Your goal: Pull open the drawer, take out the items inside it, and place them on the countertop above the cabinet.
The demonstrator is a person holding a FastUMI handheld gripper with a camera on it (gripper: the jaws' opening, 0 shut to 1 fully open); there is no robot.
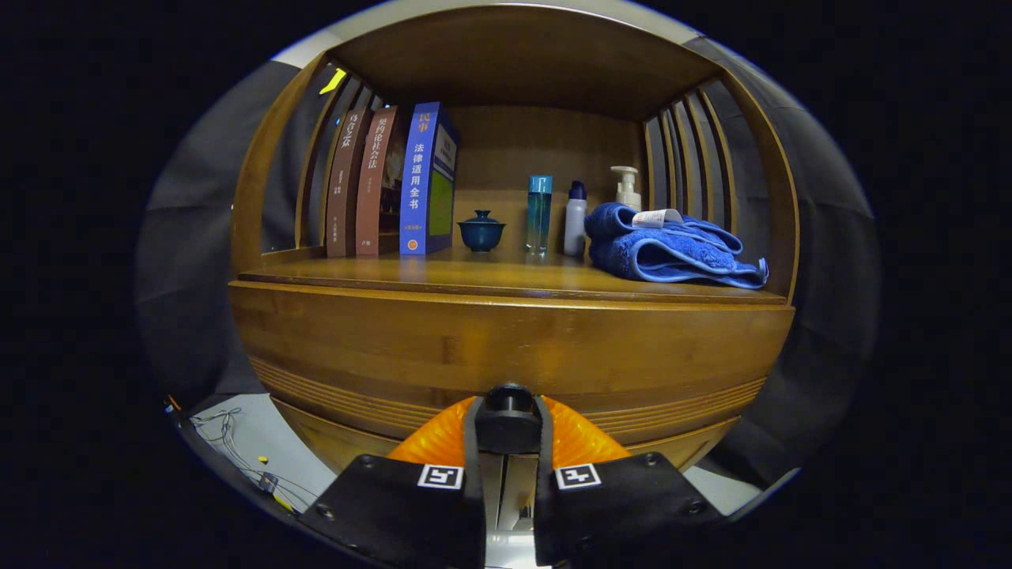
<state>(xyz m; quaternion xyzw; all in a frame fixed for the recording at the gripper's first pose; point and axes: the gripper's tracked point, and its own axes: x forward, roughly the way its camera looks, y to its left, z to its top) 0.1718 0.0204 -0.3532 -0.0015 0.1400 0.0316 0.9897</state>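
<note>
A wooden cabinet fills the scene, with its drawer front (506, 348) straight ahead of me. A round dark knob (508, 405) sticks out from the bottom middle of that front. My gripper (508, 423) is shut on the knob, one finger pressing each side. The drawer sits flush with the cabinet body, so what it holds is hidden. Above it runs the wooden countertop (490, 276), a shelf recess under a wooden roof.
On the countertop stand three books (395, 182) at the left, a dark lidded cup (481, 229), a teal bottle (539, 213), a white bottle (575, 219), a pump bottle (627, 188) and a folded blue towel (672, 245) at the right. Cables (237, 450) lie on the floor.
</note>
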